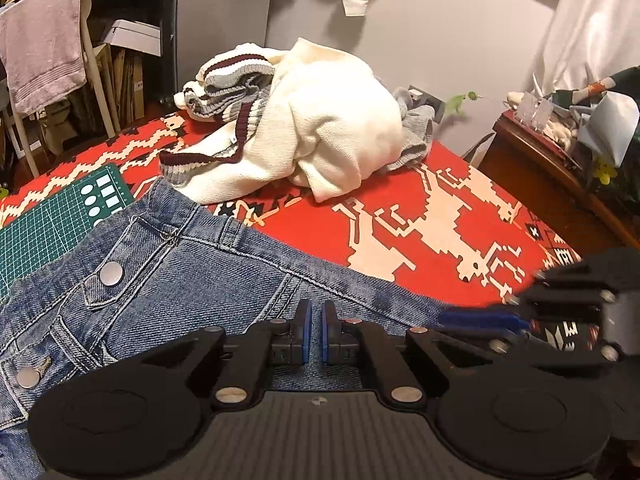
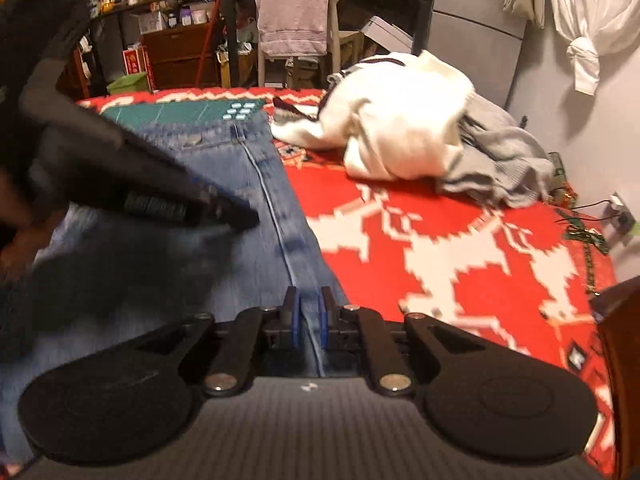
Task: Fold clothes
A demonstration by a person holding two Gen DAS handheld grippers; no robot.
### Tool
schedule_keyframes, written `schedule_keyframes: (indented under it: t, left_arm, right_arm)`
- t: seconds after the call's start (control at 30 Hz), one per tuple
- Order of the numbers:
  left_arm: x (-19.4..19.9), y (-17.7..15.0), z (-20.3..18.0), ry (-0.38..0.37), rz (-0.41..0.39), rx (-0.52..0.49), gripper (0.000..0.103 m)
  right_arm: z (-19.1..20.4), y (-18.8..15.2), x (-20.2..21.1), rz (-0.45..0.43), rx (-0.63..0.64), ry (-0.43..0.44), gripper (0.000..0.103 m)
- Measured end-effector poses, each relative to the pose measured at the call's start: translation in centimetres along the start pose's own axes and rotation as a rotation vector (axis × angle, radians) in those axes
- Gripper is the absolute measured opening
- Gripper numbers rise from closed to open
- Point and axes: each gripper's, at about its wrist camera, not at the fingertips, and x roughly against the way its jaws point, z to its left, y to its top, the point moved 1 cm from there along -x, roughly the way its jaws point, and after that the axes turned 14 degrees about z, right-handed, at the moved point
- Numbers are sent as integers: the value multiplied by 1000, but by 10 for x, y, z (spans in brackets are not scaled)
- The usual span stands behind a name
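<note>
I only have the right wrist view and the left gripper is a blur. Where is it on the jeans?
Observer: The left gripper is low over the jeans, just short of the waistband. Its pads are nearly together, with denim showing in the gap.
Operator: Any hardware facing up?
Observer: Two metal buttons, near the green cutting mat.
Operator: How does the right gripper look from that side?
Observer: The right gripper has its blue pads at the waistband's right end, beside the red blanket.
</note>
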Motion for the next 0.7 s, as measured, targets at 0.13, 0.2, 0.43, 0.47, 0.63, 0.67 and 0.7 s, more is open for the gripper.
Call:
schedule_keyframes:
  t: [0.13,0.2,0.43,0.47,0.63,0.67,0.7]
  left_arm:
    - [0,1,-1,6,1,-3,3]
    - [0,1,-2,11,1,-6,4]
    - [0,1,0,-4,-4,22,4]
    - [1,1,0,-11,-4,26,4]
    - [4,-3,0,-23,-4,31,4]
    - [4,-4,1,-26,-4,33,4]
    - [4,-4,1,-29,-4,35,4]
  right_arm:
    - [-9,-16,13,16,-54,15,12]
    - [-11,-25,17,26,-60,1,11]
    - [-18,-33,27,30,-120,15,10]
    - [-18,-30,26,22,-126,24,3]
    - [-16,0,12,-34,-148,64,0]
    - [-14,8,8,-42,-146,66,0]
    - [-11,16,3,-50,-142,71,0]
